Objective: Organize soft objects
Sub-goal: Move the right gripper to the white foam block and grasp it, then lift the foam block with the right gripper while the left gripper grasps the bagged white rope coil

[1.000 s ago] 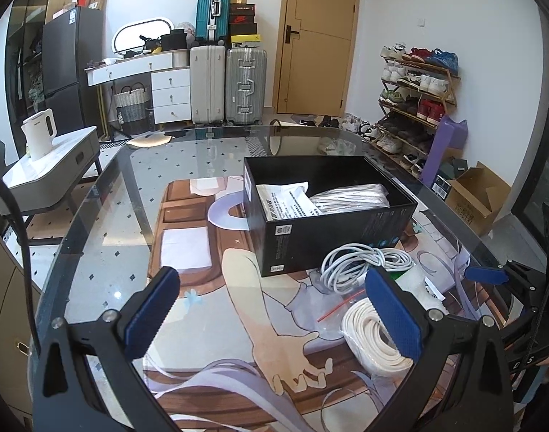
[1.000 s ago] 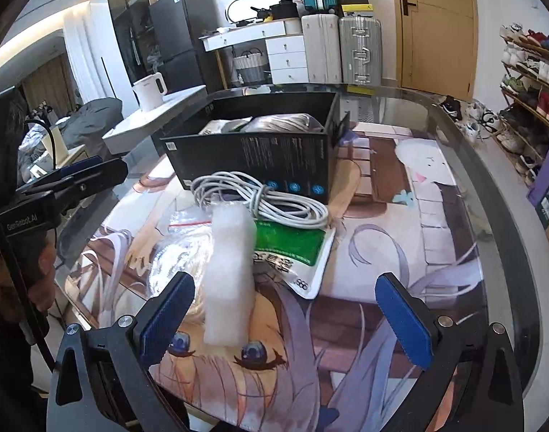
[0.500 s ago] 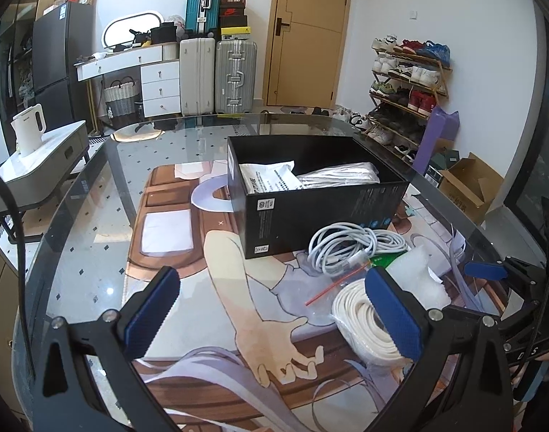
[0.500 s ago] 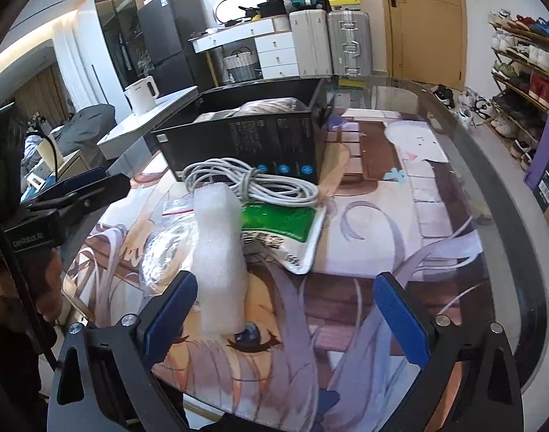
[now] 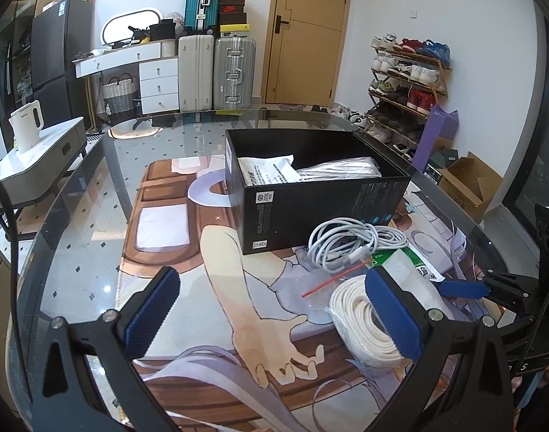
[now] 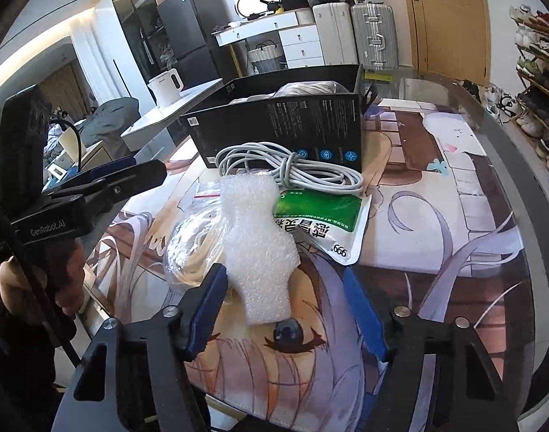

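A black box (image 5: 321, 194) on the printed mat holds a white packet and a silvery bag; it also shows in the right wrist view (image 6: 285, 126). In front of it lie a grey cable coil (image 6: 292, 169), a green-and-white pouch (image 6: 321, 216), a white foam piece (image 6: 260, 248) and a bagged white rope coil (image 5: 361, 320). My right gripper (image 6: 285, 309) is partly closed around the near end of the foam piece, its blue pads close beside it without pressing it. My left gripper (image 5: 271, 309) is open and empty, above the mat beside the rope coil.
The glass table (image 5: 80, 216) carries an illustrated mat (image 5: 217, 288). A side table with a white kettle (image 5: 26, 126) stands left. Suitcases, drawers and a shoe rack (image 5: 407, 86) line the far walls. A cardboard box (image 5: 465, 183) sits on the floor right.
My right gripper has moved forward over the foam piece and its fingers have narrowed around it. My left gripper has shifted slightly, staying open.
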The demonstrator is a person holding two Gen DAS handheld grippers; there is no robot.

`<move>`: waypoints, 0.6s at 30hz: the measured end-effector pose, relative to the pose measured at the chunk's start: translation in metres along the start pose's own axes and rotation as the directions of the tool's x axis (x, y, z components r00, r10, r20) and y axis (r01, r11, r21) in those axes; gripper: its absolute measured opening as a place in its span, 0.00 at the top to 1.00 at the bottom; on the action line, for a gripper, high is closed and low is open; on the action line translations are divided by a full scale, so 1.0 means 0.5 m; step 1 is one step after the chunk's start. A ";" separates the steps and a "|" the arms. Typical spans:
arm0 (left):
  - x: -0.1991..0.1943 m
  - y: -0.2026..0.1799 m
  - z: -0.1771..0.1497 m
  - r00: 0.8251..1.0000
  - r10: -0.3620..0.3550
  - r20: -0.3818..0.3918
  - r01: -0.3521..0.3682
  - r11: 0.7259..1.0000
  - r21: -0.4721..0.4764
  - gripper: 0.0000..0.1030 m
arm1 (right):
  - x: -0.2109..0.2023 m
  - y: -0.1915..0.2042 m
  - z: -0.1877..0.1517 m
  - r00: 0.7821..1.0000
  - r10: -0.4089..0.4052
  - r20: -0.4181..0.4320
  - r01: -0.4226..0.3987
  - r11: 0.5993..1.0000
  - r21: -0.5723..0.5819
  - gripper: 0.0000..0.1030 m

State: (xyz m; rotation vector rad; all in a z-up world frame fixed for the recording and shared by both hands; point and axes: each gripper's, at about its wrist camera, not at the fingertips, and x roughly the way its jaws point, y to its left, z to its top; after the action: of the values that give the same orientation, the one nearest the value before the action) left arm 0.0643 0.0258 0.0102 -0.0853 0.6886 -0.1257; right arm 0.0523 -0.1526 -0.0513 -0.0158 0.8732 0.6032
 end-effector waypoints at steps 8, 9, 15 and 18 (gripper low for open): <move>0.002 -0.007 -0.008 1.000 -0.010 -0.006 0.010 1.000 0.020 0.00 | 0.011 0.020 0.002 0.999 0.032 0.015 -0.031 0.999 -0.036 0.54; 0.002 -0.008 -0.009 1.000 -0.010 -0.008 0.010 1.000 0.022 0.00 | 0.010 0.021 0.001 0.999 0.032 0.016 -0.032 0.999 -0.042 0.59; 0.004 -0.013 -0.013 0.999 -0.025 -0.023 0.026 0.999 0.028 0.00 | -0.010 0.025 -0.001 0.998 0.010 0.061 -0.006 0.998 -0.062 0.62; 0.008 -0.020 -0.016 0.998 -0.039 -0.038 0.041 0.999 0.032 0.00 | -0.028 0.021 -0.001 0.997 -0.005 0.080 0.010 0.998 -0.061 0.62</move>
State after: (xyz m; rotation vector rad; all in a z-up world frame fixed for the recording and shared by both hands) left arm 0.0613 0.0151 0.0026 -0.0654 0.7225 -0.1775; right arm 0.0399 -0.1510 -0.0392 -0.0505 0.7770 0.6200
